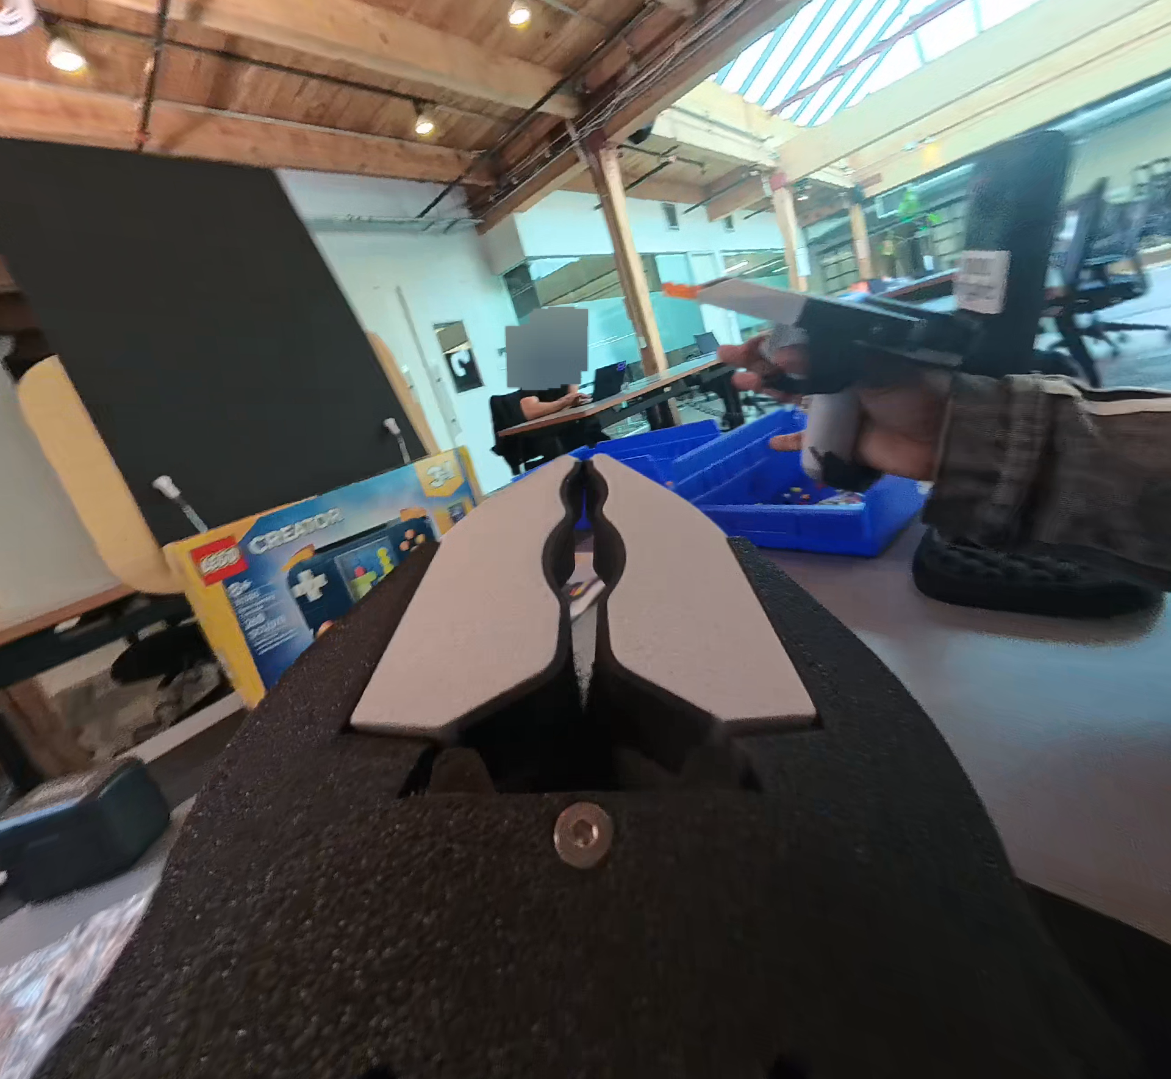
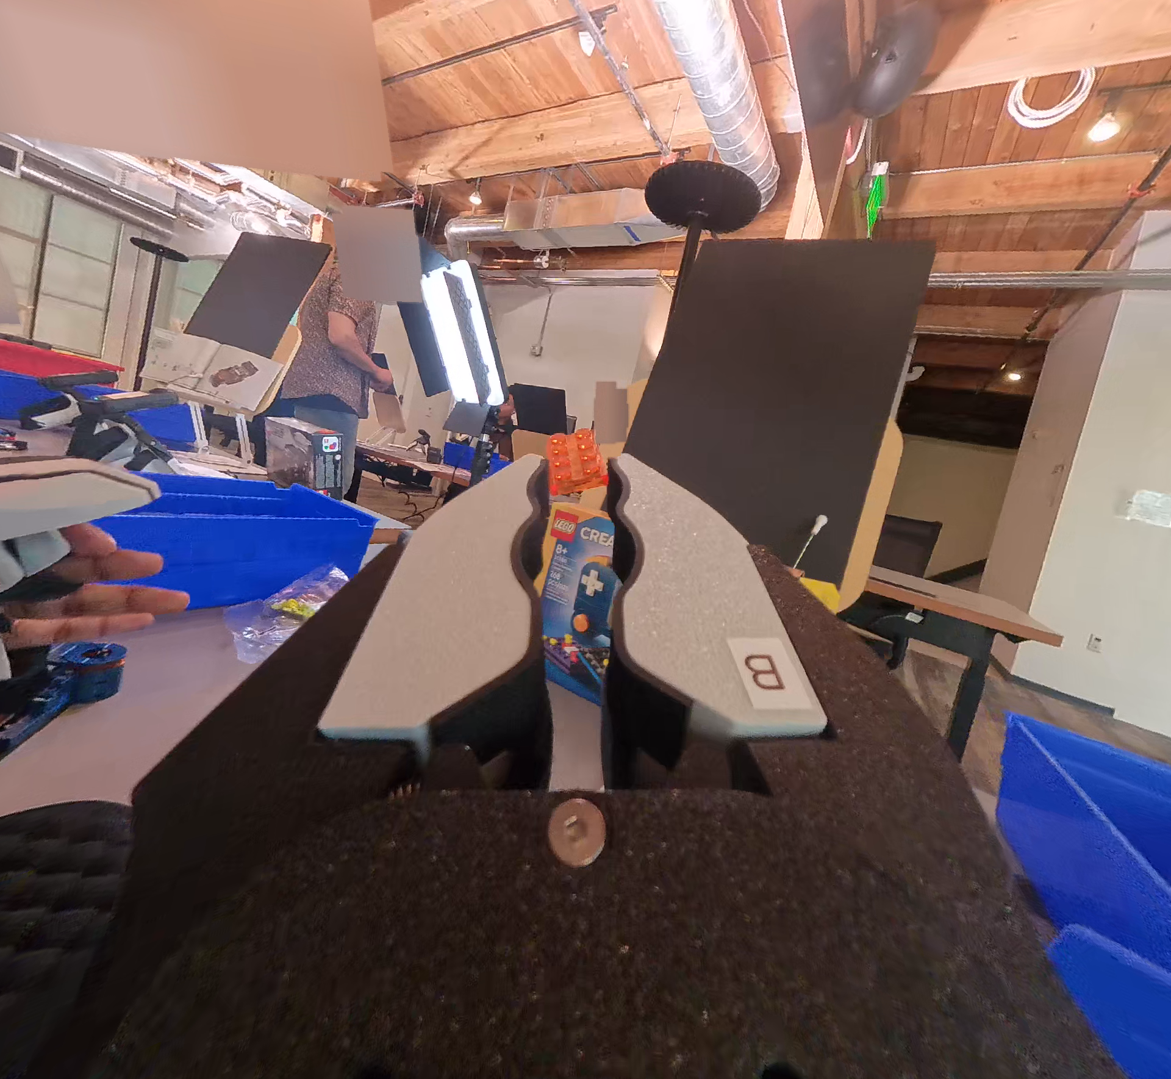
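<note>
My left gripper [image 1: 584, 467] is shut, its grey fingertips touching, and I see nothing between them. It is raised above the grey table [image 1: 950, 700]. One of its fingers [image 2: 76, 491] shows at the left edge of the right wrist view, above a hand [image 2: 95, 586]. My right gripper [image 2: 576, 469] is shut on a small translucent orange studded brick [image 2: 575, 460], pinched at the fingertips and held in the air. In the left wrist view the right gripper [image 1: 703, 294] is at the upper right, held by a hand [image 1: 887, 427], with the orange brick [image 1: 679, 289] at its tip.
A toy set box [image 1: 317, 567] stands on the table ahead; it also shows between the right fingers [image 2: 580, 573]. Blue bins [image 1: 792, 497] [image 2: 234, 548] hold small pieces; another bin [image 2: 1090, 827] is at the right. A clear bag of pieces [image 2: 285, 605] lies on the table. People are farther back. Left tips to right tips: about 20 cm.
</note>
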Tool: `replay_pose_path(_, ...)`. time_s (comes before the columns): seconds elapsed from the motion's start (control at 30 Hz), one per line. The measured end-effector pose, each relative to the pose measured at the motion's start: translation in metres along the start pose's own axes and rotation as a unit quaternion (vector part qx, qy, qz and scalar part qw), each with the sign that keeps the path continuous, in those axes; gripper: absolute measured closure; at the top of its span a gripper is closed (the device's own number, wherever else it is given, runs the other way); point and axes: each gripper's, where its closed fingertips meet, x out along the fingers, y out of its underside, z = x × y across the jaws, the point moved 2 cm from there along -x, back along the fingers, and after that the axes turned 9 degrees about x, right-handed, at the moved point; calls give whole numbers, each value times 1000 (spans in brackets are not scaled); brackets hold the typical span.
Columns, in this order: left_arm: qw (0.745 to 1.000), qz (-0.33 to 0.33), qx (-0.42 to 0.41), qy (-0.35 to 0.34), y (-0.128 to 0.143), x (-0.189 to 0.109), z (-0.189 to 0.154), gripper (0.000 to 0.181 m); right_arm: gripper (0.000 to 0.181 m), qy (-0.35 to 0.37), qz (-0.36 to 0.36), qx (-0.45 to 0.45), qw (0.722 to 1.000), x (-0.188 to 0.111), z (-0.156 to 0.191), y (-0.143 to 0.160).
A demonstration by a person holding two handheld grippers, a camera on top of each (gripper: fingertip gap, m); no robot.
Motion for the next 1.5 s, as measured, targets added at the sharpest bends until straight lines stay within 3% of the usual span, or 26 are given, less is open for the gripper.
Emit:
replay_pose_path(0.07, 999, -16, 10, 29, -5, -5, -13, 177, 165, 5, 4, 7, 1000, 0, 5, 4)
replay_pose_path(0.13, 1000, -19, 2, 14, -4, -11, -10, 161, 165, 12, 8, 6, 1000, -1, 8, 4)
replay_pose_path(0.17, 1000, -8, -13, -12, 1, -15, -2, 141, 165, 17, 10, 2, 1000, -1, 9, 4)
replay_pose_path(0.23, 997, 44, -39, -55, 20, -23, 20, 64, 164, 18, 18, -5, 1000, -2, 10, 3)
replay_pose_path(0.3, 987, 102, -76, -95, 39, -37, 43, 36, 164, 22, 25, -10, 999, -4, 11, 1)
replay_pose_path(0.4, 982, 99, -89, -135, 44, -59, 66, 39, 164, 30, 32, -17, 999, -8, 11, 0)
replay_pose_path(0.53, 980, 108, -101, -132, 47, -67, 70, 39, 164, 41, 42, -16, 998, -15, 11, 2)
replay_pose_path(0.73, 982, 101, -123, -102, 48, -45, 51, 39, 164, 48, 54, -25, 997, -18, 3, 5)
replay_pose_path(0.9, 988, 70, -98, -98, 29, -21, 42, 40, 164, 50, 54, -6, 997, -13, -10, 8)
replay_pose_path(1.13, 988, 93, -72, -96, 28, -31, 32, 41, 165, 30, 29, 5, 999, 4, -1, 1)
replay_pose_path(1.23, 992, 75, -59, -80, 13, -33, 42, 44, 164, 41, 35, -5, 999, 3, 1, 2)
replay_pose_path(1.37, 997, 25, -39, -65, -28, -20, 75, 46, 164, 66, 25, 7, 997, 2, -3, -5)
replay_pose_path(1.5, 998, 40, -28, -48, -35, -13, 91, 46, 164, 89, 2, 0, 996, 4, -3, -23)
